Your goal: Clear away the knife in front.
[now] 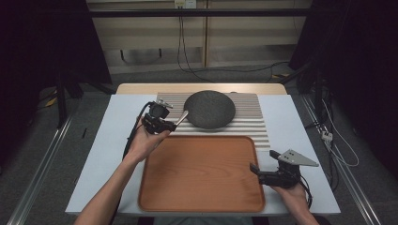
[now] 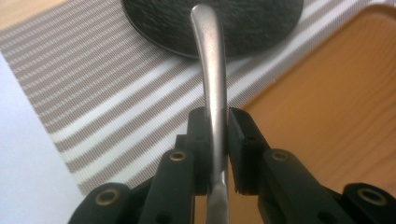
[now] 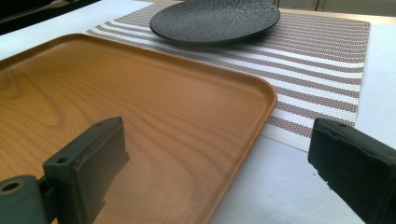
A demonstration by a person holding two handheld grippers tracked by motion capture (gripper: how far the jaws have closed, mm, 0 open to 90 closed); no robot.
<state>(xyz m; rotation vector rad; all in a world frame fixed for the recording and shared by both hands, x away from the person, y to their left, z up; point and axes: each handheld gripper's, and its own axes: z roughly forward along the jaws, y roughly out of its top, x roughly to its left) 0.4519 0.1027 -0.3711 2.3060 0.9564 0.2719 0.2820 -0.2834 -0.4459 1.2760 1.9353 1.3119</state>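
My left gripper (image 1: 165,125) is shut on the handle of a silver piece of cutlery (image 1: 182,117). It holds it above the striped placemat (image 1: 253,115), just left of the dark round plate (image 1: 210,108). In the left gripper view the metal handle (image 2: 211,65) runs up between the two pads (image 2: 239,140) toward the plate (image 2: 154,23); its working end is hidden. My right gripper (image 1: 257,170) is open and holds nothing, over the right edge of the wooden tray (image 1: 202,173). In the right gripper view its jaws stand wide apart over the tray's rim (image 3: 261,112).
The placemat (image 3: 322,56) lies on a white table top (image 1: 101,154), with the tray in front of it. The plate (image 3: 215,21) sits at the mat's far side. Black stands, cables and a dark floor surround the table.
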